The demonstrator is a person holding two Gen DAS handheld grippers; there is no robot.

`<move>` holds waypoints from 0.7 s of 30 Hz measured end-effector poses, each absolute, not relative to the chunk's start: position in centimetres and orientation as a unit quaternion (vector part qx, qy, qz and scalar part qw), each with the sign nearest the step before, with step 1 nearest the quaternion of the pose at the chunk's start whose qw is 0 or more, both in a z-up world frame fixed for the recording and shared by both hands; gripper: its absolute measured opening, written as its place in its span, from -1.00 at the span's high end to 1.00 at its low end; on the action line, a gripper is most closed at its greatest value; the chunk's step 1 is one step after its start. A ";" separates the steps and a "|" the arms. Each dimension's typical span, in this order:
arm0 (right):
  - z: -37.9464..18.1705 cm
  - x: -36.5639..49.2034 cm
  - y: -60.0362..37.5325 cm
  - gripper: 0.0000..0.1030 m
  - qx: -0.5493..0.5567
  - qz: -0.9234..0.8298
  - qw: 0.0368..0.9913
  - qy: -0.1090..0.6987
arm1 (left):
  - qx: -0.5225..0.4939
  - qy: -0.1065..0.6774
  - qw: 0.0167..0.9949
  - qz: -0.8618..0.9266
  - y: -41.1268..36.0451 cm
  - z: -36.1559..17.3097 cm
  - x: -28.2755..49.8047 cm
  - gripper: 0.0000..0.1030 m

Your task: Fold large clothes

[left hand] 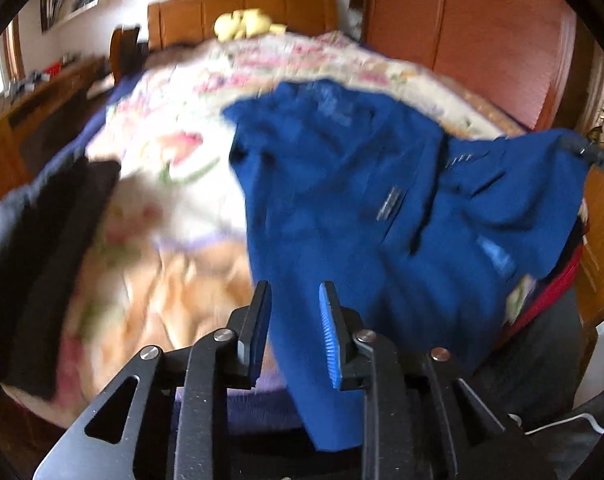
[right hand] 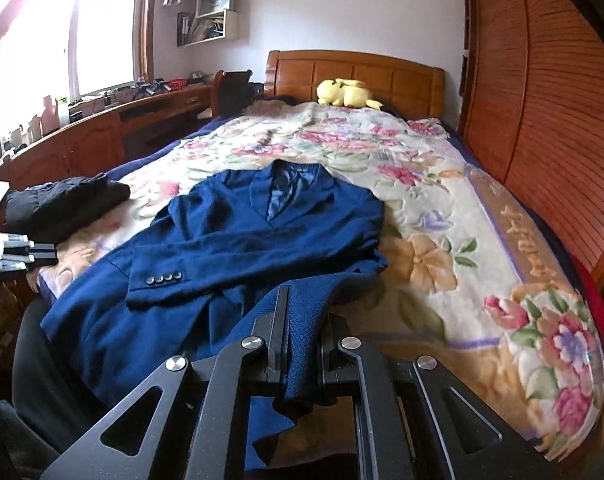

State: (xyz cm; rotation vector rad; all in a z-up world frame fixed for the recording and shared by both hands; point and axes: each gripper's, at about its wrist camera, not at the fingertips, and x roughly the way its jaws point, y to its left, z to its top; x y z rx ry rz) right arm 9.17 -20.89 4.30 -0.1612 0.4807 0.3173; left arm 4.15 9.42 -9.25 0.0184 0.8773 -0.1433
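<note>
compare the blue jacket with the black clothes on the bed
The blue jacket lies spread open, one sleeve crossed over its front and its hem caught in the right gripper. The black clothes sit folded in a compact pile, untouched. The jacket covers far more of the blanket. Both rest on it.

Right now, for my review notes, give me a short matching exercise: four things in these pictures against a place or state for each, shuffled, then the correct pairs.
Things:
1. blue jacket
2. yellow plush toy
3. black folded clothes
4. right gripper

Places or states:
A. by the headboard, at the far end of the bed
B. shut on blue cloth
C. spread face up on the flowered blanket, one sleeve across the front
D. on the bed's window-side edge, beside the jacket

Pairs: 1-C, 2-A, 3-D, 4-B
</note>
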 end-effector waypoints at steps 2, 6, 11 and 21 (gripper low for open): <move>4.2 9.5 -20.8 0.83 -0.074 0.158 0.955 0.241 | 0.003 0.436 0.897 -0.068 9.3 -10.3 4.0 0.45; 3.8 9.8 -20.9 0.83 -0.067 0.158 0.954 0.248 | -0.007 0.453 0.889 -0.063 9.6 -12.2 4.0 0.43; 3.1 9.6 -20.9 0.83 -0.067 0.160 0.951 0.255 | -0.017 0.461 0.885 -0.067 9.7 -13.5 3.1 0.42; 0.7 10.6 -21.2 0.83 -0.046 0.164 0.940 0.294 | -0.043 0.456 0.887 -0.060 10.0 -14.1 3.3 0.42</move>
